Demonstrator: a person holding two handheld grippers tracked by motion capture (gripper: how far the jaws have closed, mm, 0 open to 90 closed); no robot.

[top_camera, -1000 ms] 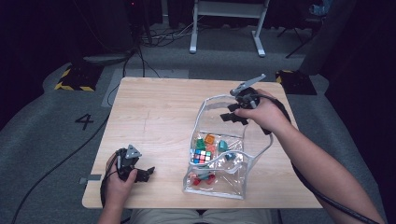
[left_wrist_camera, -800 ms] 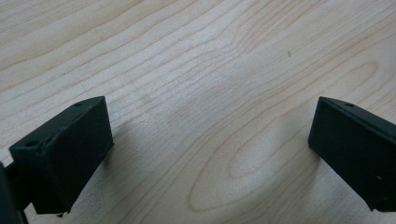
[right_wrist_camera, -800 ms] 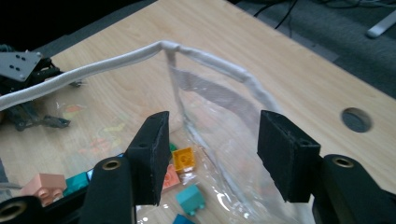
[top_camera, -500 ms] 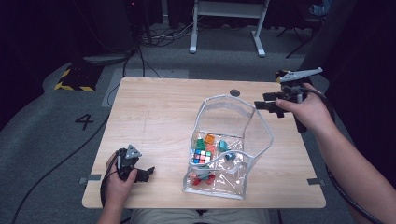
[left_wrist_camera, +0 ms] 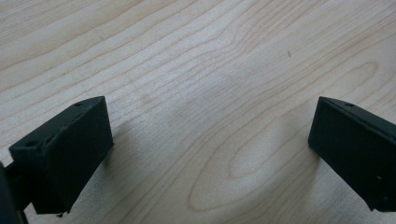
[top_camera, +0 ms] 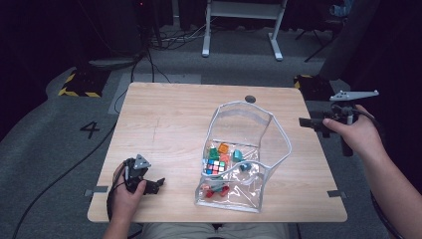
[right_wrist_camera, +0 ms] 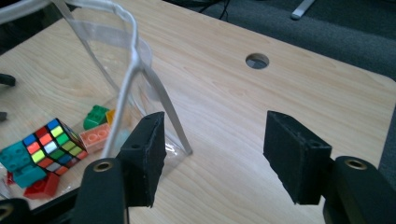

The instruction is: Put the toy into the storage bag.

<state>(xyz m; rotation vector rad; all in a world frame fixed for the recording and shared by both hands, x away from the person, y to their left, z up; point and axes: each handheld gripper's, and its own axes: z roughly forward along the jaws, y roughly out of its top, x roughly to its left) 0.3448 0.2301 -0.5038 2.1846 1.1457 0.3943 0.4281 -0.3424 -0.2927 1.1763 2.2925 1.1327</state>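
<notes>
A clear pouch with a white rim [top_camera: 281, 132] stands with its mouth wide on the wooden table [top_camera: 169, 119], right of centre. Inside lie a colour cube [top_camera: 215, 167] and several toy bricks [top_camera: 224, 148]. My right gripper [top_camera: 309, 124] hovers just past the table's right edge, apart from the pouch. Its jaws have just been opening and nothing is between them. In the right gripper view, the gripper [right_wrist_camera: 215, 144] faces the pouch rim [right_wrist_camera: 133, 51] and the cube [right_wrist_camera: 49, 144]. My left gripper [top_camera: 155, 186] rests open near the front left corner, over bare wood [left_wrist_camera: 210, 154].
A round cable hole [top_camera: 250, 99] sits near the table's far edge, behind the pouch. A white metal stand [top_camera: 239, 30] and cables are on the grey floor beyond. A number four is marked on the floor at the left [top_camera: 90, 129].
My right hand has swung away from the pouch's far rim to the right, out past the table edge. The left hand and the pouch have stayed put.
</notes>
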